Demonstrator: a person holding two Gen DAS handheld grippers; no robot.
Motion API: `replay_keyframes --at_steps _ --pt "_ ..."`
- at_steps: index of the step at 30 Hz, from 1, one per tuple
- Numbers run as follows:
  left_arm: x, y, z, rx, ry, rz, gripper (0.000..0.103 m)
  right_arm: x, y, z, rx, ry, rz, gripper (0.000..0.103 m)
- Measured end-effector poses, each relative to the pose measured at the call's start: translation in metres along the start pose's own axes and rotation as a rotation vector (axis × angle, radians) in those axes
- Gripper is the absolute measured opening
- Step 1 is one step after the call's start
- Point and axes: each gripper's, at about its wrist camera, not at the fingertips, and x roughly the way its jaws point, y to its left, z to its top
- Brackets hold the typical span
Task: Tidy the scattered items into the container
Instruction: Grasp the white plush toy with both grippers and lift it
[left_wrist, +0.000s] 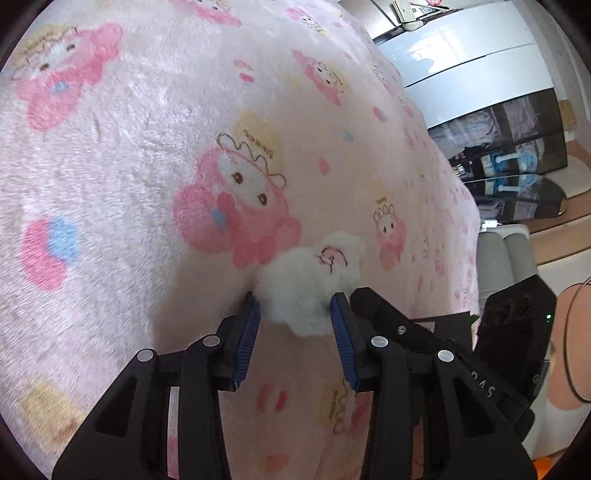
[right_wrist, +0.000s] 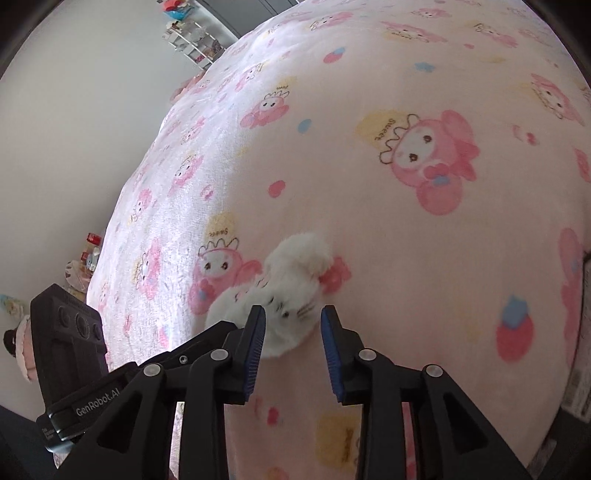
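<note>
A small white plush toy (left_wrist: 308, 286) lies on a pink cartoon-print blanket (left_wrist: 147, 147). In the left wrist view my left gripper (left_wrist: 295, 304) has its blue-padded jaws on either side of the toy's near end, both pads touching its fur. In the right wrist view the same white plush toy (right_wrist: 288, 295), with a whiskered face, lies between and just beyond my right gripper (right_wrist: 293, 314). The right jaws are apart; the left pad touches the toy, the right pad stands clear of it. No container is in view.
The blanket (right_wrist: 406, 221) covers a bed that fills both views. The other gripper's body shows at the lower right (left_wrist: 517, 332) and lower left (right_wrist: 66, 332). A dark glass cabinet (left_wrist: 517, 162) stands beyond the bed. A shelf with small items (right_wrist: 195, 40) stands by a white wall.
</note>
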Motion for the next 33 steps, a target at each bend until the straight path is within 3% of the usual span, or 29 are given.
replay_keyframes --at_steps 7,10,14,18,24,29,33 --pt "0.014 0.011 0.004 -0.055 -0.012 -0.048 0.037 0.019 -0.007 0.012 -0.027 -0.003 0.036 0.035" --pt "0.013 0.013 0.002 -0.054 -0.012 -0.039 0.03 0.028 -0.006 0.011 -0.042 0.021 0.056 0.031" --pt "-0.009 0.001 -0.008 -0.029 -0.024 -0.079 0.03 0.009 -0.001 0.004 -0.036 0.001 0.105 0.026" --pt "-0.051 -0.031 -0.03 0.038 -0.05 -0.122 0.03 -0.044 0.018 -0.012 -0.068 -0.056 0.129 0.026" --pt "-0.095 -0.104 -0.093 0.16 -0.024 -0.194 0.03 -0.154 0.023 -0.063 -0.078 -0.168 0.108 0.026" --pt "-0.084 -0.171 -0.169 0.277 0.101 -0.256 0.03 -0.248 -0.019 -0.129 -0.005 -0.269 0.031 0.026" --pt "-0.052 -0.216 -0.233 0.387 0.224 -0.294 0.03 -0.31 -0.07 -0.187 0.084 -0.321 -0.068 0.026"
